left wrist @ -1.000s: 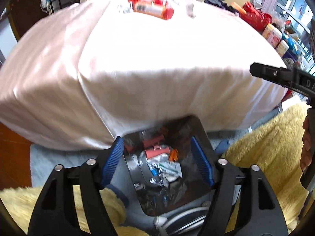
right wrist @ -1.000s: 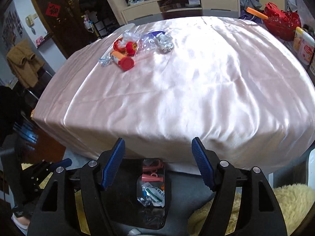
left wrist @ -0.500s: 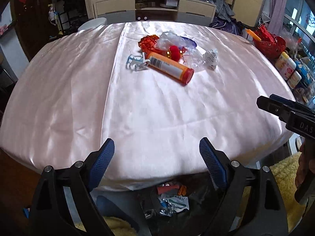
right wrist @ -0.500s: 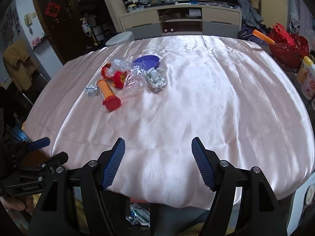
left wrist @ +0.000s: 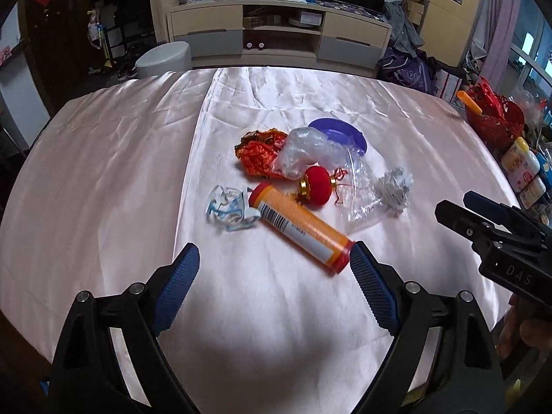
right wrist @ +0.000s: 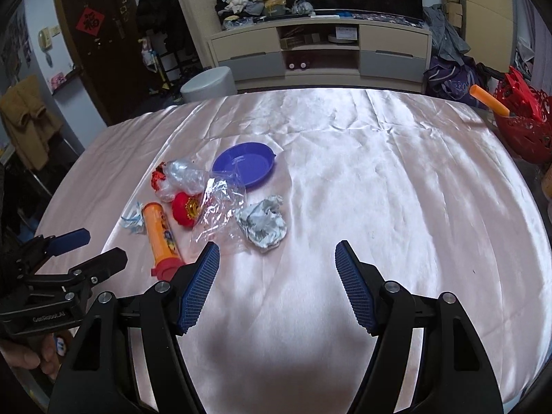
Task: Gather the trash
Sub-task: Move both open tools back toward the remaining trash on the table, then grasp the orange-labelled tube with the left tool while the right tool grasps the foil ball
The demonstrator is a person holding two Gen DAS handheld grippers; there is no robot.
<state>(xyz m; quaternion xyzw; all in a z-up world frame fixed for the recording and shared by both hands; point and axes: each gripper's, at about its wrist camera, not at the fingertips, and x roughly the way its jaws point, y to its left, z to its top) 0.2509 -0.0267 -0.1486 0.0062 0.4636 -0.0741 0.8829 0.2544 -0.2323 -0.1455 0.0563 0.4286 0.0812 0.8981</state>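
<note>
A pile of trash lies on the pink satin tablecloth [left wrist: 120, 179]: an orange tube with a red cap [left wrist: 300, 229], a red ornament [left wrist: 316, 185], a red foil wrapper [left wrist: 258, 150], crumpled clear plastic [left wrist: 307, 148], a clear bag [left wrist: 362, 193], a white paper wad [left wrist: 395, 186] and a blue-white wrapper [left wrist: 227, 208]. My left gripper [left wrist: 274, 258] is open and empty, just short of the tube's cap. My right gripper [right wrist: 277, 252] is open and empty, near the paper wad [right wrist: 264, 222] and the tube [right wrist: 162, 238].
A blue plastic dish [right wrist: 245, 164] sits behind the pile. A red basket [right wrist: 524, 127] and bottles [left wrist: 521, 165] stand off the table's right side. A TV cabinet [right wrist: 321, 51] and a grey stool [right wrist: 208, 84] are beyond the far edge.
Both grippers have risen from the bin of trash below the table's front edge and moved forward over the tabletop toward the pile. Both stayed open.
</note>
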